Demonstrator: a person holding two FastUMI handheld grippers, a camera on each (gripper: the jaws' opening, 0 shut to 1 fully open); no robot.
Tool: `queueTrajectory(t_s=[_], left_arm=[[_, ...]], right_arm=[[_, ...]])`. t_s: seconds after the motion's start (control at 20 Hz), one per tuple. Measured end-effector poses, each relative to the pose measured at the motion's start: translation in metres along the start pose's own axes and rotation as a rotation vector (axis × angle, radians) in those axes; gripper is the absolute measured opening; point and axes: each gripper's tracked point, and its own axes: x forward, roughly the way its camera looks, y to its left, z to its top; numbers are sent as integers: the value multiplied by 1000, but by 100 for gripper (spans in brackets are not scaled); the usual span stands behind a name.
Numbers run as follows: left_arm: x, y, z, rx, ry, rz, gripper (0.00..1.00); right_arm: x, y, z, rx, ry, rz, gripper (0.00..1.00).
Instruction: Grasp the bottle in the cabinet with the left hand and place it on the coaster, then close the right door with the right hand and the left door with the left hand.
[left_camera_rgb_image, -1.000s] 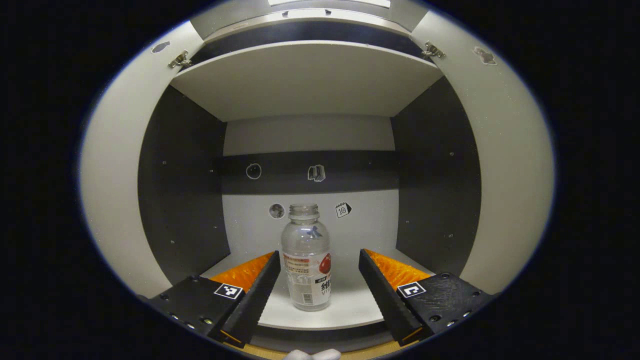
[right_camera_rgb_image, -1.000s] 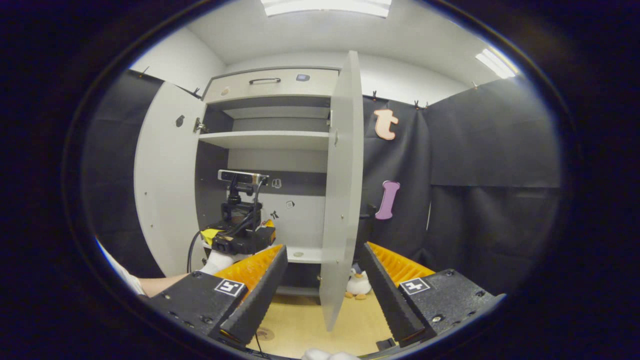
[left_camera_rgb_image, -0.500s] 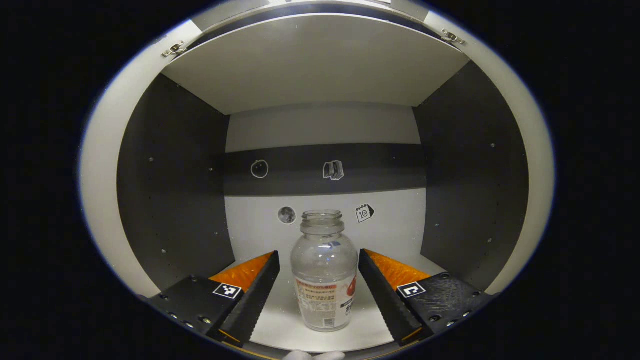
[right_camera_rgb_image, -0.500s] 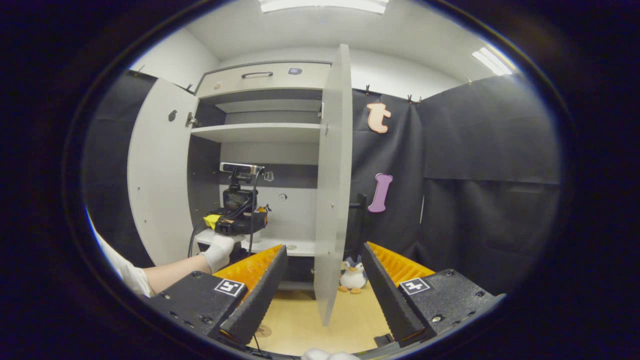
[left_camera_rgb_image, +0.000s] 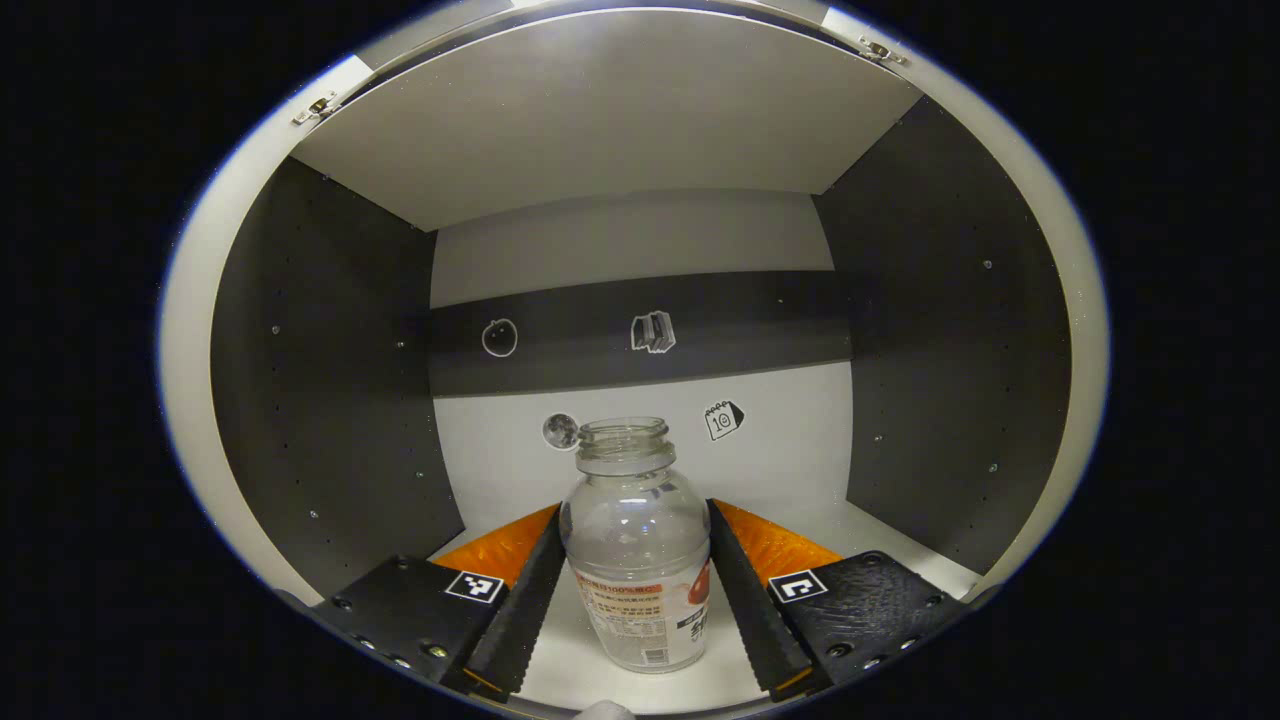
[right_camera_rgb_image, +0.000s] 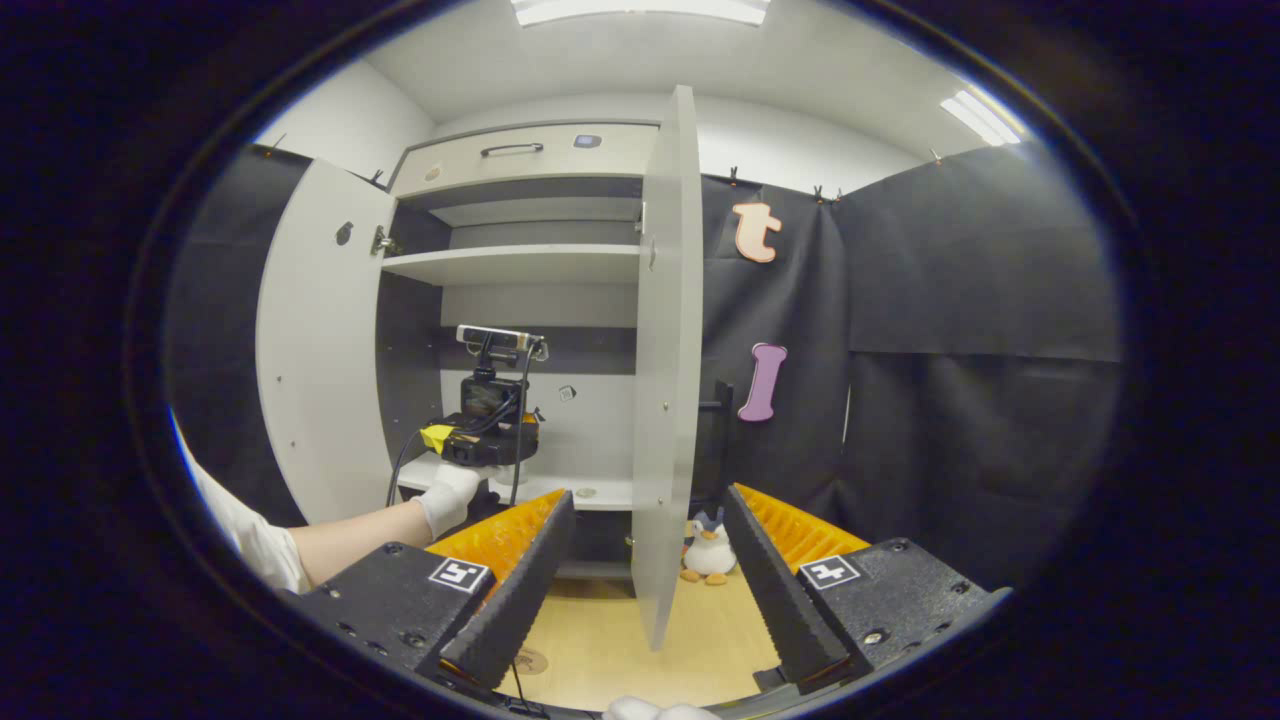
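A clear, capless bottle (left_camera_rgb_image: 637, 560) with a printed label stands upright on the cabinet's lower shelf (left_camera_rgb_image: 880, 528). My left gripper (left_camera_rgb_image: 635, 512) is shut on it, one finger pressing each side of its body. In the right gripper view a gloved hand holds that left gripper (right_camera_rgb_image: 487, 448) inside the cabinet, and the bottle is hidden behind it. My right gripper (right_camera_rgb_image: 648, 498) is open and holds nothing. It hangs outside the cabinet, just in front of the edge of the open right door (right_camera_rgb_image: 660, 350). The left door (right_camera_rgb_image: 320, 350) is swung wide open.
An upper shelf (left_camera_rgb_image: 600, 110) lies close above the bottle, with dark side walls (left_camera_rgb_image: 330, 380) on both sides. A small round disc (right_camera_rgb_image: 530, 662) lies on the wooden surface (right_camera_rgb_image: 700, 650) below the cabinet. A toy penguin (right_camera_rgb_image: 708, 550) stands beyond the right door.
My left gripper has pushed deeper into the cabinet and its fingers have come in against the bottle's sides. The right gripper has shifted only slightly.
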Motion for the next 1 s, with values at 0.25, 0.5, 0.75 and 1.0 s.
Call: queueTrajectory(t_s=[0.25,0.5,0.75,1.0], left_arm=[[1,0,1,-27,13,-16,77],[-19,4,16,-37,-1,-35,74],[-78,19,47,-49,-42,-68,74],[-151,34,63,-40,-74,-118,74]], right_arm=[[-1,-2,-1,5,3,2,98],[-1,0,-3,8,-1,17,98],[-4,5,-6,33,-4,28,98],[-17,7,-16,58,-13,-16,96]])
